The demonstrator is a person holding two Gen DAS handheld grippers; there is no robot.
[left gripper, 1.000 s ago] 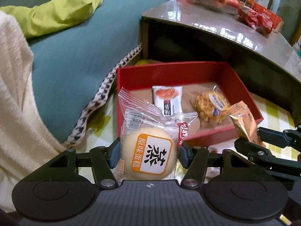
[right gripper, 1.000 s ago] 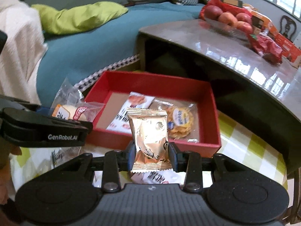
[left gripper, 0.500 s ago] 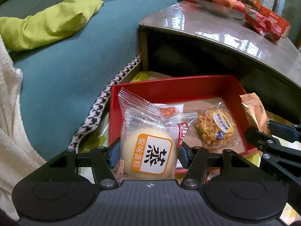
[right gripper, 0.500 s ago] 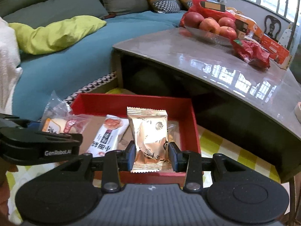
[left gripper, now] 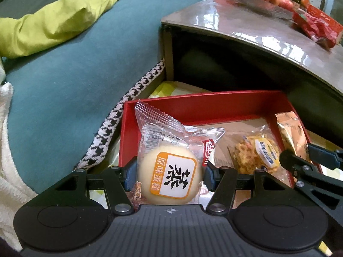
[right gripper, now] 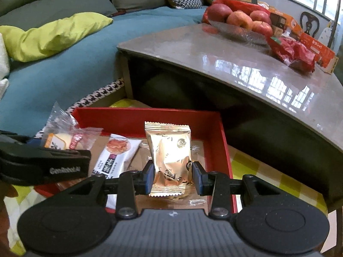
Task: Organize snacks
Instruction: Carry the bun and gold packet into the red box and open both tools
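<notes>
My left gripper (left gripper: 170, 176) is shut on a clear packet with a round pale cake (left gripper: 171, 171), held upright above the near left side of the red box (left gripper: 203, 103). My right gripper (right gripper: 173, 176) is shut on a gold foil snack packet (right gripper: 170, 152), held upright above the near right side of the red box (right gripper: 139, 115). In the box lie a white packet with a red picture (right gripper: 115, 156) and a clear packet with a yellow crispy snack (left gripper: 256, 153). The gold packet (left gripper: 292, 135) and right gripper (left gripper: 298, 159) show at the right of the left wrist view.
The box sits on a yellow checked cloth (right gripper: 268, 171) beside a low grey glossy table (right gripper: 235, 64) with a bowl of apples (right gripper: 240, 21) and red packets (right gripper: 291, 53). A teal sofa (left gripper: 75, 75) with a lime cushion (left gripper: 53, 21) lies to the left.
Both grippers have moved forward over the box with their packets still held. The box now sits nearer and lower in both views.
</notes>
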